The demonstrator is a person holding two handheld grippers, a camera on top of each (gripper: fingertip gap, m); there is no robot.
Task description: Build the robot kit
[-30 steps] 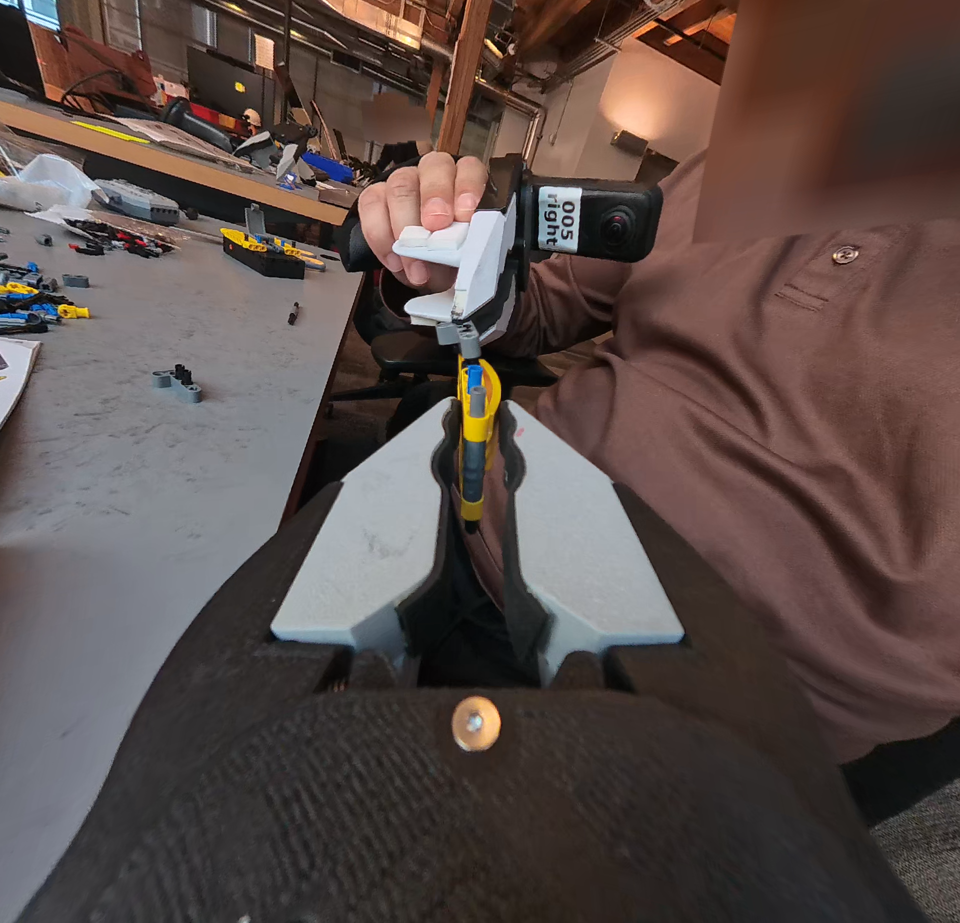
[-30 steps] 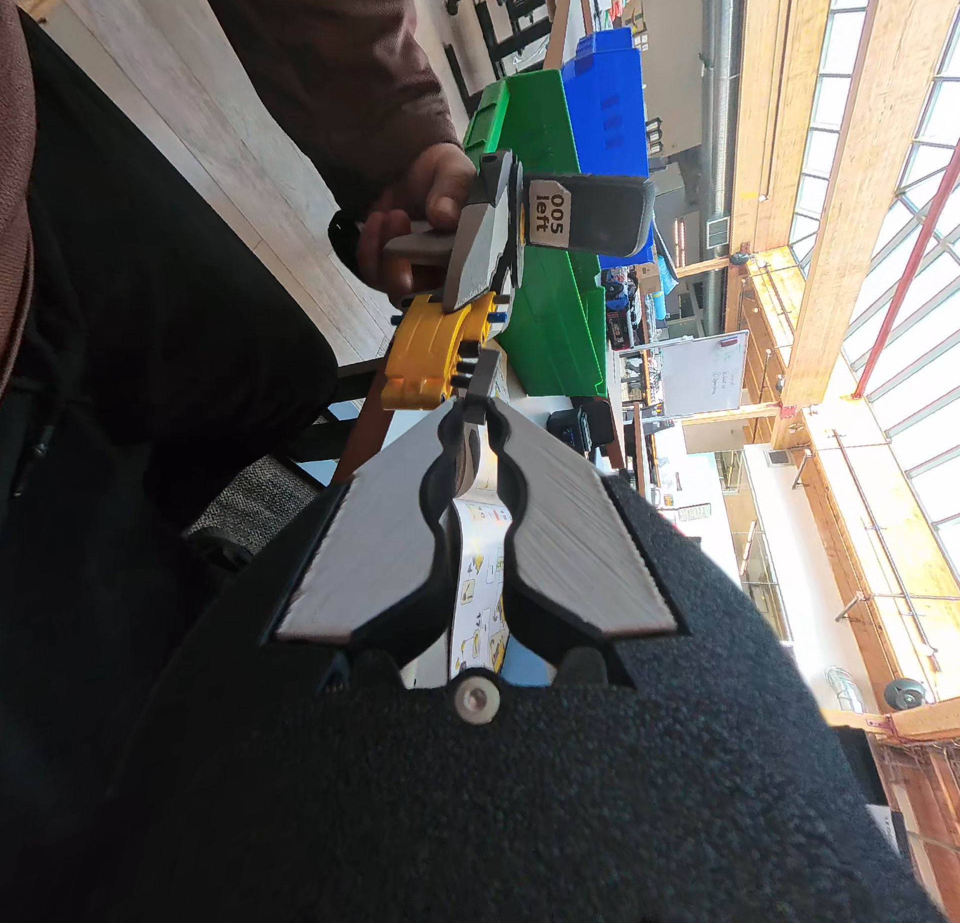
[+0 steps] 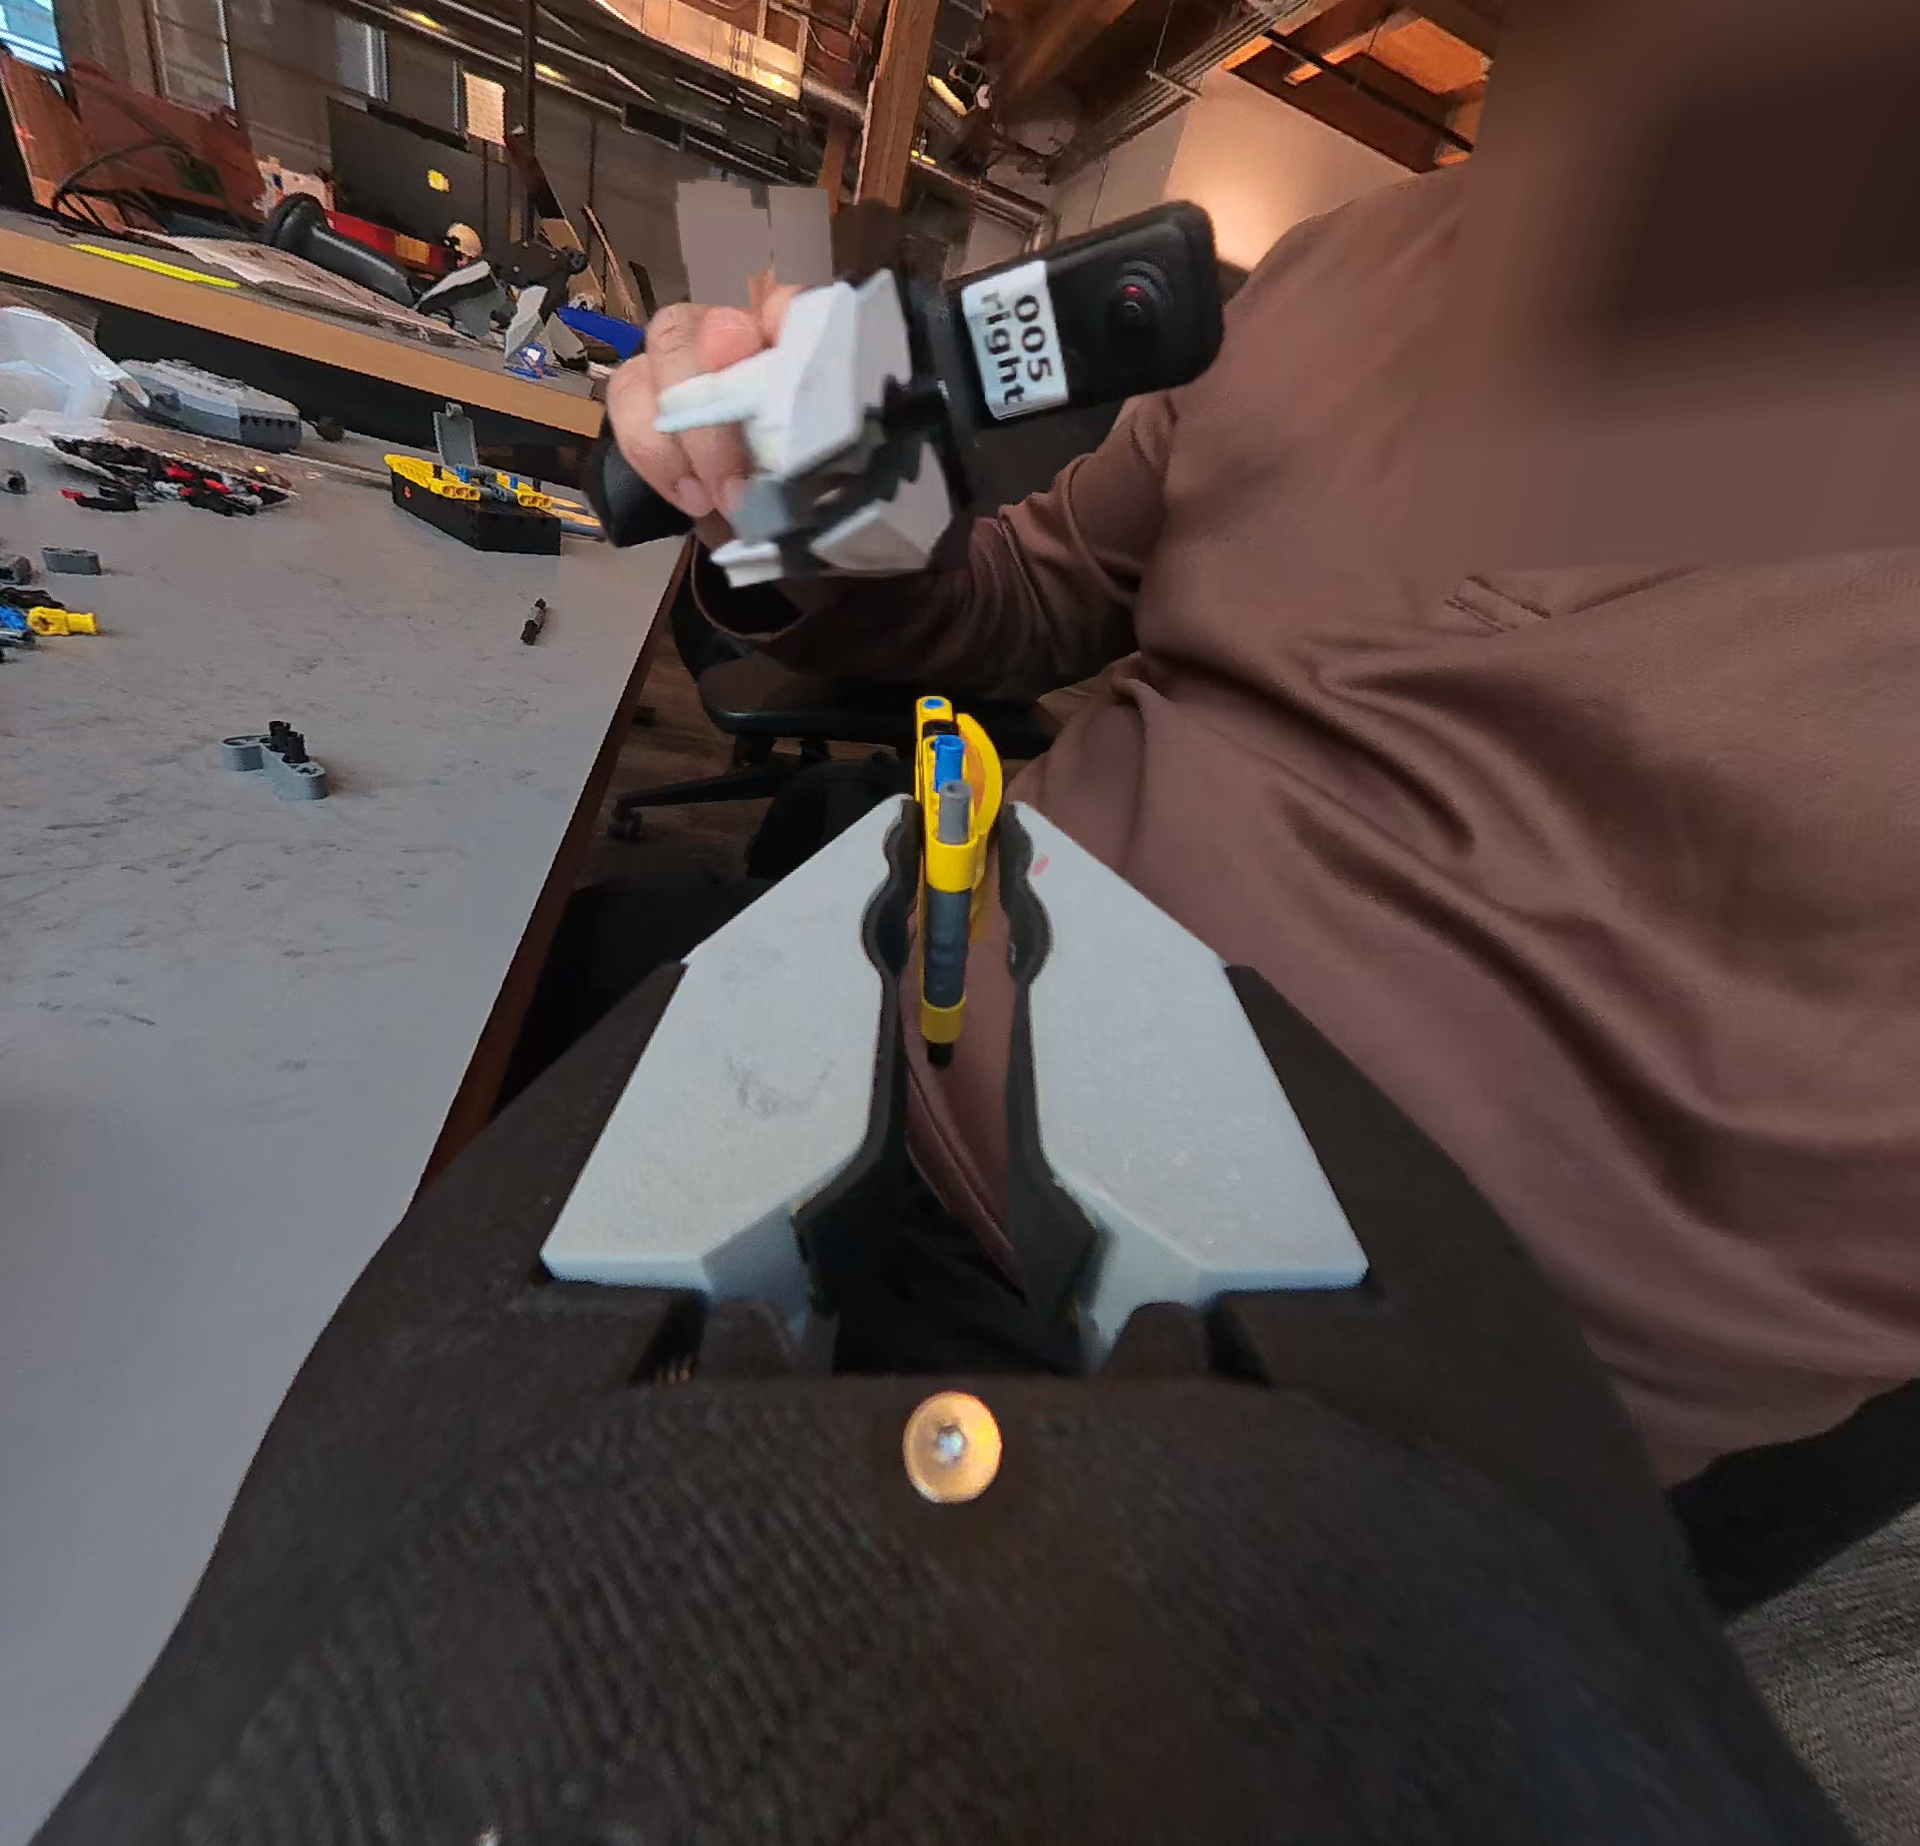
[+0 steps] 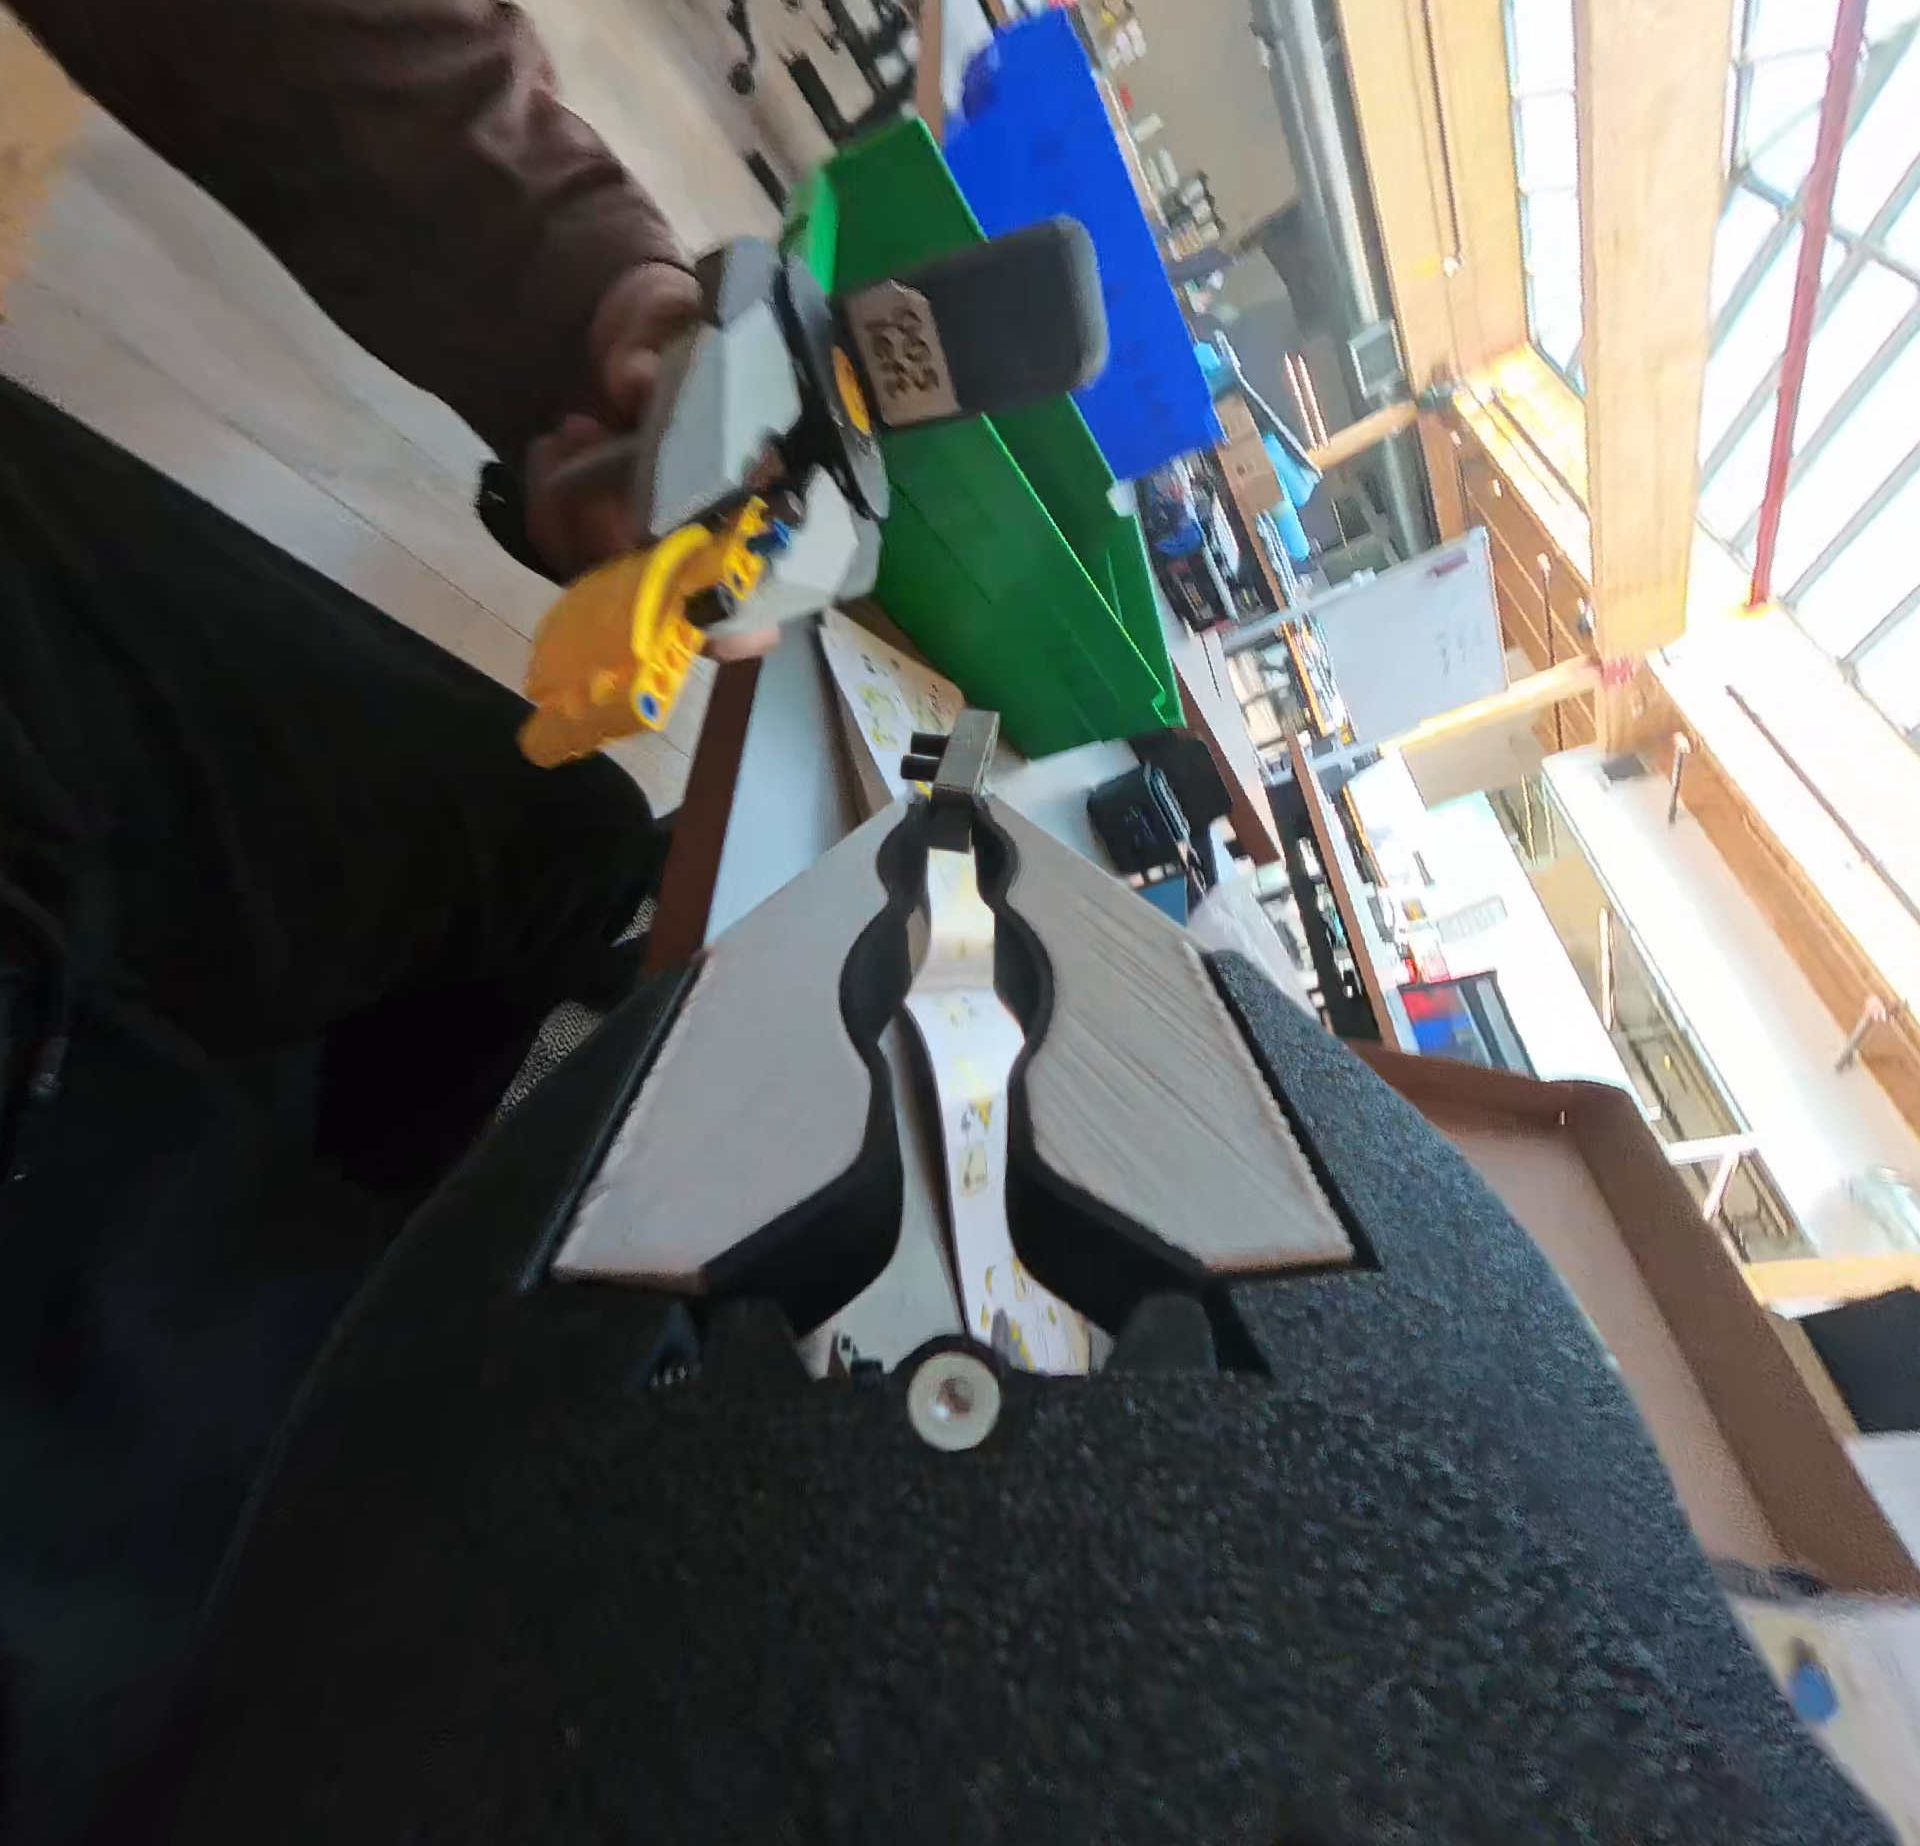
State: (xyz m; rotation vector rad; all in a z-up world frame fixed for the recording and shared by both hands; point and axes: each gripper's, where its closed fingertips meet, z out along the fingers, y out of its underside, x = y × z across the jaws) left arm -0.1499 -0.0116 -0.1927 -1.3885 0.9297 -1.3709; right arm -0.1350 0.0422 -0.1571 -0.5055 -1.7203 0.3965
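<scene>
Fingers of the left gripper (image 3: pixel 951 840) pinch a yellow plastic toy-brick assembly with blue and grey pins (image 3: pixel 948 861), held upright off the grey table's (image 3: pixel 260 965) edge. The right gripper (image 4: pixel 951 809), well apart, clamps a small grey brick piece with black pins (image 4: pixel 956 762) at its tips.

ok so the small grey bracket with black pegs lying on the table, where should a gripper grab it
Grip the grey bracket across its two long sides, coming straight down from above. It lies flat on the grey table with bare surface all round, and the black pegs stand up near its middle, so close on the flat grey part beside them, probably the nearer end.
</scene>
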